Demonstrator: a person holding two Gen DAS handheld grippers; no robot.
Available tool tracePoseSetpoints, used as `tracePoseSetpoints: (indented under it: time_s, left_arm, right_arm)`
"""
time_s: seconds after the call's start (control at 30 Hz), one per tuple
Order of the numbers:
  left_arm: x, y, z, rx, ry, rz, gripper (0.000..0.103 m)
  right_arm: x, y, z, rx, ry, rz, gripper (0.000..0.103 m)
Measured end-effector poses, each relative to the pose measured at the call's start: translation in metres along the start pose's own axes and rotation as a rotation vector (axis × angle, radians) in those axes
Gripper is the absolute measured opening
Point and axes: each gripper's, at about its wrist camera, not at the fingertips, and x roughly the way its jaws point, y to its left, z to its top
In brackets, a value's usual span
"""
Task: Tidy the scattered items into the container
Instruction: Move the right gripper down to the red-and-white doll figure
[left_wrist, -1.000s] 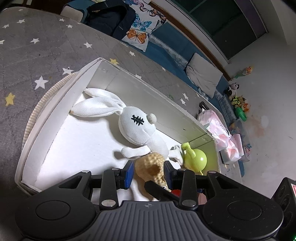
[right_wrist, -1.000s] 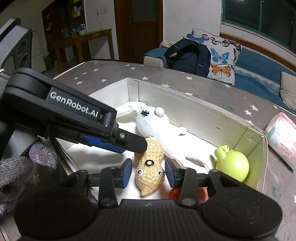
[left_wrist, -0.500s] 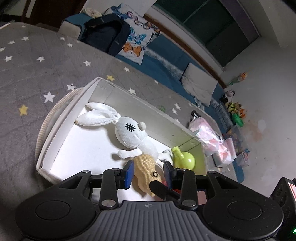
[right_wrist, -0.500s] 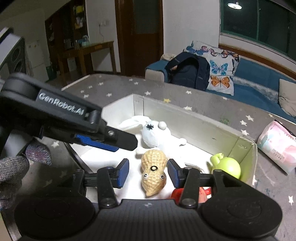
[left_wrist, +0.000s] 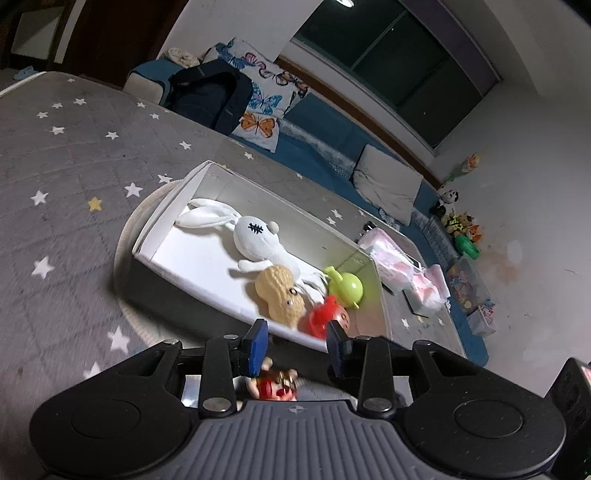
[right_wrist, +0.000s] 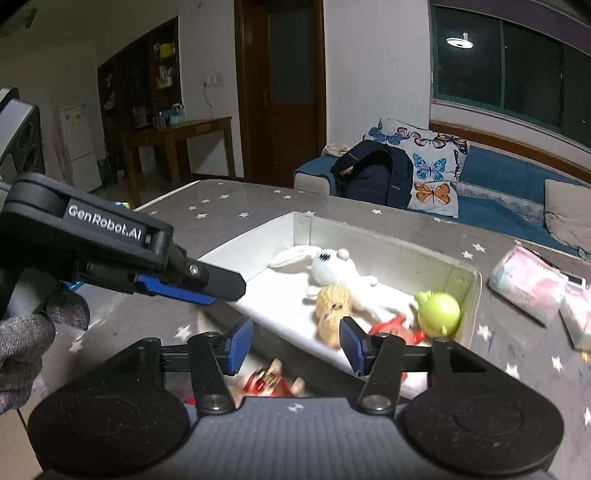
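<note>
A white box (left_wrist: 162, 218) (right_wrist: 476, 284) sits on the grey star-patterned surface. In it lie a white rabbit plush (left_wrist: 255, 240) (right_wrist: 328, 267), a tan peanut toy (left_wrist: 280, 295) (right_wrist: 332, 306), a green round toy (left_wrist: 345, 288) (right_wrist: 439, 308) and a red toy (left_wrist: 321, 317) (right_wrist: 391, 328). A small red and tan figure (left_wrist: 273, 386) (right_wrist: 269, 380) lies outside the box, just below both grippers. My left gripper (left_wrist: 295, 343) is open and empty above the box's near wall. My right gripper (right_wrist: 295, 343) is open and empty. The left gripper also shows in the right wrist view (right_wrist: 207, 288).
Pink tissue packs (left_wrist: 391, 254) (right_wrist: 528, 284) lie right of the box. A sofa with butterfly cushions (right_wrist: 432, 166) and a dark backpack (right_wrist: 373, 173) stands behind. Toys (left_wrist: 461, 225) and a storage bin (left_wrist: 465, 284) lie on the floor.
Both grippers pulled back and up from the box. The peanut toy, earlier between the jaws, now lies in the box. A small red figure came into view below.
</note>
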Motion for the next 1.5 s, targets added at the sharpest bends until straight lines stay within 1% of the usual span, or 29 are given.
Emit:
tracePoseSetpoints:
  time_s: [0.07, 0.27, 0.4, 0.6, 0.8, 0.93, 1.1, 1.23, 1.33, 1.5]
  left_arm:
    - [-0.01, -0.003, -0.011, 0.013, -0.014, 0.015, 0.037]
    - [-0.032, -0.006, -0.041, 0.049, -0.04, 0.036, 0.037]
    - [-0.039, -0.001, -0.06, 0.049, -0.034, 0.032, 0.037]
    - [-0.045, -0.002, -0.074, 0.06, -0.026, 0.048, 0.037]
    - [-0.056, -0.006, -0.083, 0.067, -0.048, 0.055, 0.037]
    - [-0.069, -0.002, -0.089, 0.05, -0.08, 0.062, 0.037]
    - [-0.083, 0.005, -0.095, 0.021, -0.109, 0.076, 0.037]
    - [-0.092, 0.005, -0.099, 0.019, -0.131, 0.08, 0.037]
    - [-0.094, 0.005, -0.102, 0.025, -0.136, 0.082, 0.037]
    - [-0.088, 0.003, -0.105, 0.028, -0.126, 0.064, 0.037]
  right_arm:
    - [-0.011, 0.009, -0.01, -0.003, -0.015, -0.011, 0.062]
    - [-0.042, 0.029, -0.041, 0.031, -0.066, -0.036, 0.063]
    - [-0.053, 0.037, -0.06, 0.028, -0.08, -0.075, 0.063]
    - [-0.07, 0.035, -0.081, 0.045, -0.107, -0.113, 0.064]
    - [-0.084, 0.021, -0.084, 0.073, -0.139, -0.126, 0.064]
    - [-0.092, 0.018, -0.086, 0.1, -0.16, -0.089, 0.064]
    - [-0.088, 0.021, -0.092, 0.118, -0.154, -0.055, 0.064]
    - [-0.086, 0.027, -0.093, 0.136, -0.168, -0.032, 0.064]
    - [-0.088, 0.029, -0.096, 0.151, -0.175, -0.019, 0.065]
    - [-0.09, 0.031, -0.103, 0.151, -0.17, -0.03, 0.066]
